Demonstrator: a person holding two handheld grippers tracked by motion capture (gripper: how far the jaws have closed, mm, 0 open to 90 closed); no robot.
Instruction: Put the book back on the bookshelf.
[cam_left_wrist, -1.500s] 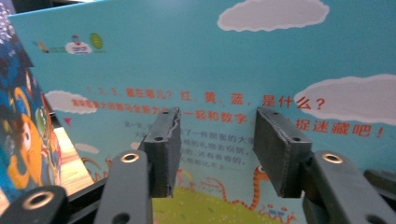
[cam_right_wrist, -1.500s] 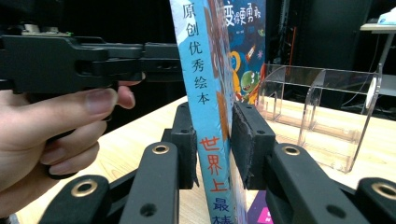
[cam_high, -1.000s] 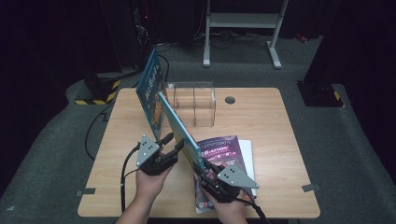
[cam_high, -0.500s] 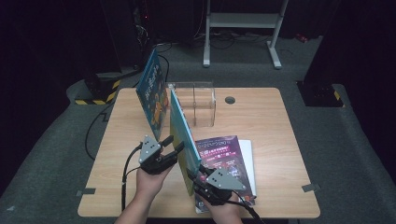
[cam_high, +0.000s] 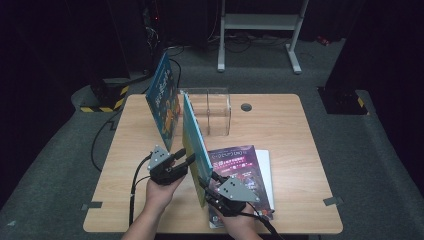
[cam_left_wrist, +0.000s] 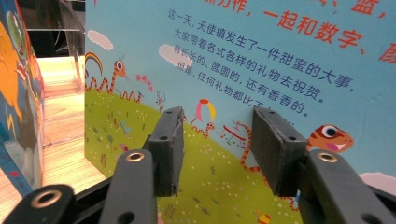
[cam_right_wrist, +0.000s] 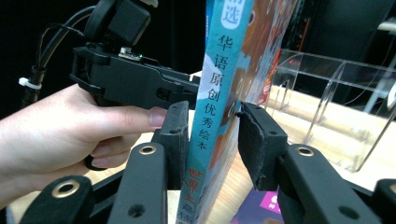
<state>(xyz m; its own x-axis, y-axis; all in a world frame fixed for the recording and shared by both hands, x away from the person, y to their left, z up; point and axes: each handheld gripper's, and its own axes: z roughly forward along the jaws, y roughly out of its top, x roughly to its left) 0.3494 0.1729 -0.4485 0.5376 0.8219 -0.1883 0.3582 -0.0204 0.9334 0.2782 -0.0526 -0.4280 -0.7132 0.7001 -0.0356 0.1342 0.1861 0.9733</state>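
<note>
A thin light-blue picture book (cam_high: 194, 142) stands on edge on the wooden table (cam_high: 295, 130). My right gripper (cam_high: 205, 183) is shut on its near lower corner. In the right gripper view the spine (cam_right_wrist: 219, 70) sits between the two pads, gripper (cam_right_wrist: 212, 112). My left gripper (cam_high: 185, 156) is open at the book's left face. Its jaws have just closed a little, and nothing is between them. In the left gripper view the jaws, gripper (cam_left_wrist: 217, 116), point at the back cover (cam_left_wrist: 261, 60); whether they touch it I cannot tell.
A second, darker blue book (cam_high: 162, 105) stands tilted at the back left, also book (cam_left_wrist: 18, 93). A clear acrylic holder (cam_high: 212, 110) stands behind the held book. A purple magazine (cam_high: 240, 167) lies flat on a white book (cam_high: 267, 172) at the front right.
The held book has swung to stand more edge-on, its near end drawn closer to the table's front edge. The left gripper has sunk slightly beside it.
</note>
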